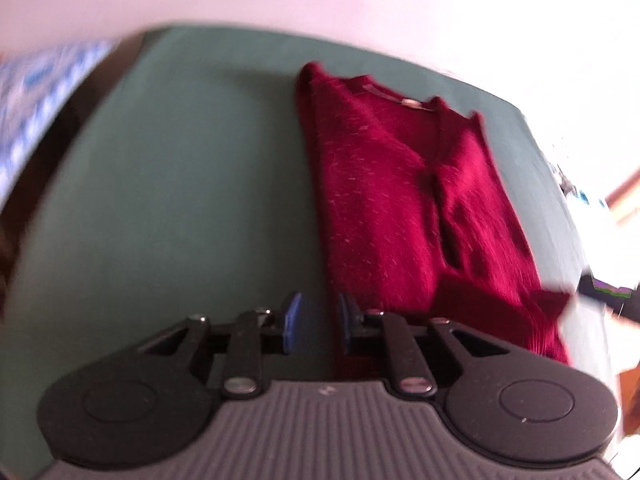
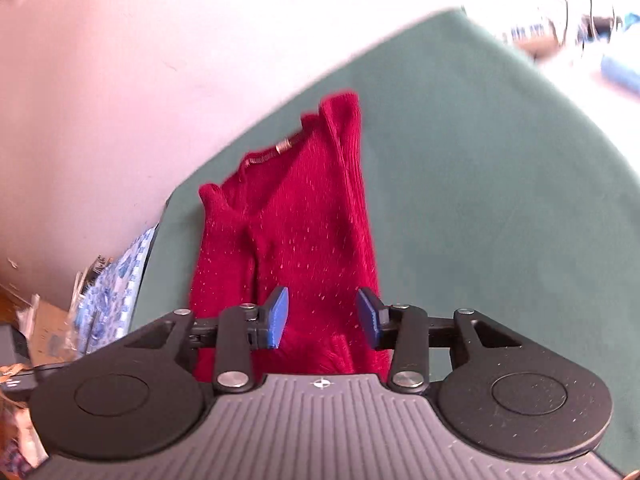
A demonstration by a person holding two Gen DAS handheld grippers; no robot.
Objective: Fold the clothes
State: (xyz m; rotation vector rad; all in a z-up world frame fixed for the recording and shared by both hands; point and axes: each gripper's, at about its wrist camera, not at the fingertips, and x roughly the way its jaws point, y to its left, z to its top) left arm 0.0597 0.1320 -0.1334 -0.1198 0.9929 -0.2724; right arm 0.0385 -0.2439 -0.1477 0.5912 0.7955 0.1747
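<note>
Green table cover [image 1: 192, 184] bears the red sweater [image 1: 400, 200], folded lengthwise, neckline toward the far wall. Left view: left gripper [image 1: 320, 322] over the sweater's left edge, jaws narrowly apart, empty; right view alone shows right gripper [image 2: 326, 318] spread wide above the hem, gripping nothing.

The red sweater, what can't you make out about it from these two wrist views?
- Red sweater hem, right wrist view: hidden behind the right gripper.
- Its near corner, left wrist view: covered by the left gripper.
- Neck label, both views: too small and blurred to read.
- Sleeves: tucked out of sight.
</note>
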